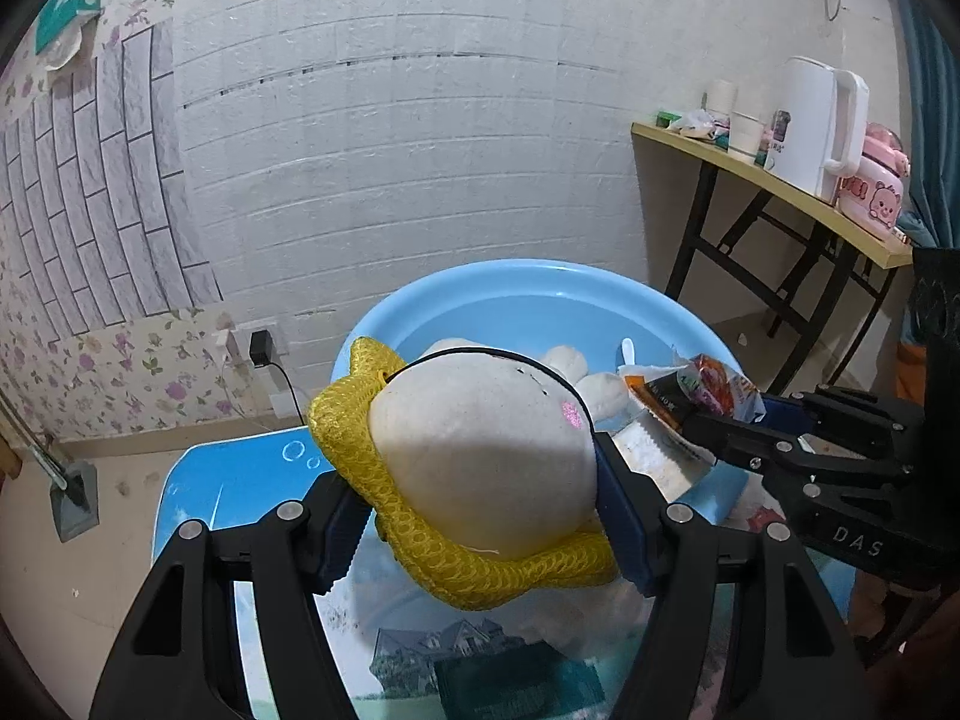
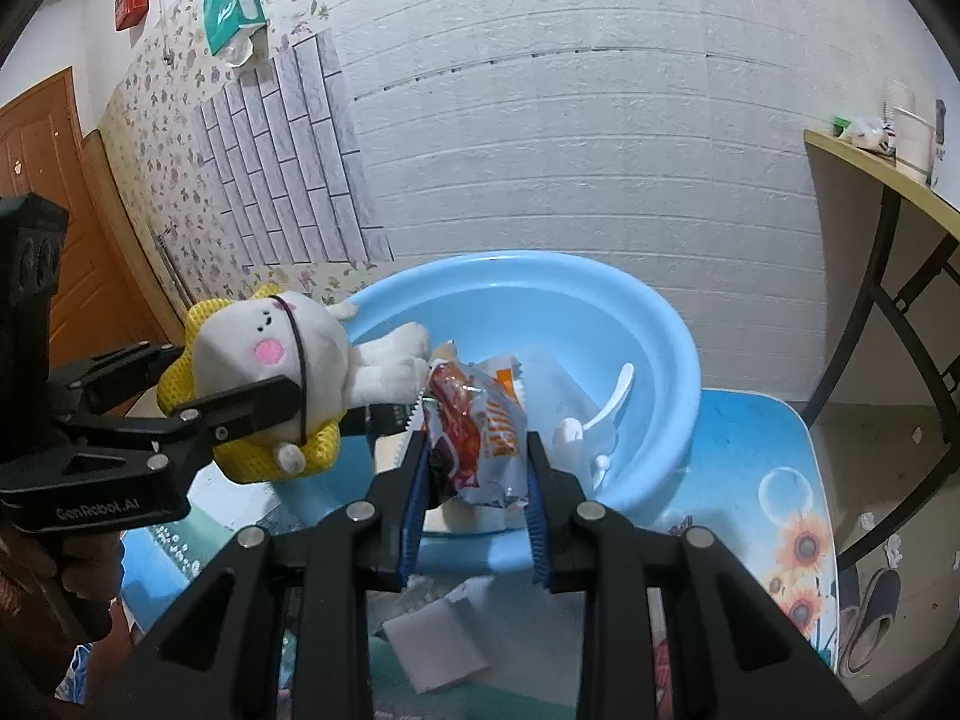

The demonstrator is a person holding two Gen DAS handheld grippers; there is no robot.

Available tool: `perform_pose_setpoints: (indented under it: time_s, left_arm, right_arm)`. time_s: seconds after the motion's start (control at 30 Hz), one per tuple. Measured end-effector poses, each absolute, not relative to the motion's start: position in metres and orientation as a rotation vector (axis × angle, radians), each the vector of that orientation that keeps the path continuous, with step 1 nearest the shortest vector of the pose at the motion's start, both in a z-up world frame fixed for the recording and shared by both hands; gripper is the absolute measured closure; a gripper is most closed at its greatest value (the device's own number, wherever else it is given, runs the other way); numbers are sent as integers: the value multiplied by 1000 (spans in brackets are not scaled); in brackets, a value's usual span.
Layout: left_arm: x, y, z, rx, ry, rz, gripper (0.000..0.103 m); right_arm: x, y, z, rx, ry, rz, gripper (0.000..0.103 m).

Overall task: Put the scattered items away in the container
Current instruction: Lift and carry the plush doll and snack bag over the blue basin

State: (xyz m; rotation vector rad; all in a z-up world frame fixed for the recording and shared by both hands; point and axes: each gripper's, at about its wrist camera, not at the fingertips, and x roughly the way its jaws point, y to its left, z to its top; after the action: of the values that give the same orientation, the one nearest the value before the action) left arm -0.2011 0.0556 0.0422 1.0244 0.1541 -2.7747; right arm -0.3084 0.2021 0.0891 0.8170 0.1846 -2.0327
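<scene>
We have the left hand-held gripper (image 1: pixel 480 516) clamped on a plush toy (image 1: pixel 480 456): a soft, rounded white head with a pink cheek patch, ringed by a yellow mesh collar (image 1: pixel 354 420) with a knitted, netted texture. The blue pads press on both sides of the head, jaws fairly wide around it. A thin black cord loops over the face. The toy hangs at the near-left rim of the basin (image 1: pixel 516 288), its stubby white limbs reaching in over the rim.

Our right hand-held gripper (image 2: pixel 474 456) pinches a crinkly, glossy snack packet (image 2: pixel 480 426), orange and white with a serrated edge, jaws narrow on it. The packet sits just over the basin's near rim, right beside the toy's limbs.

The basin is smooth, round, light-blue plastic. Inside it we see a white plastic spoon (image 2: pixel 612 396) leaning against the wall, plus some white wrappers. It stands on a tabletop (image 2: pixel 750 438) with a blue printed cover showing sunflowers and bubbles. A folded white paper (image 2: pixel 438 642) lies on the cover below the right gripper.
</scene>
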Motion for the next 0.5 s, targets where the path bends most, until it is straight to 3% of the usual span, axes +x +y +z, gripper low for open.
perform_pose_setpoints:
  time_s: [0.27, 0.5]
  left_arm:
    - [-216, 55, 30, 1055, 148, -2772, 31]
    - [-213, 49, 30, 1047, 220, -2780, 20]
  right_arm:
    - [-315, 192, 82, 829, 176, -2002, 73]
    - [-313, 190, 82, 841, 172, -2005, 68]
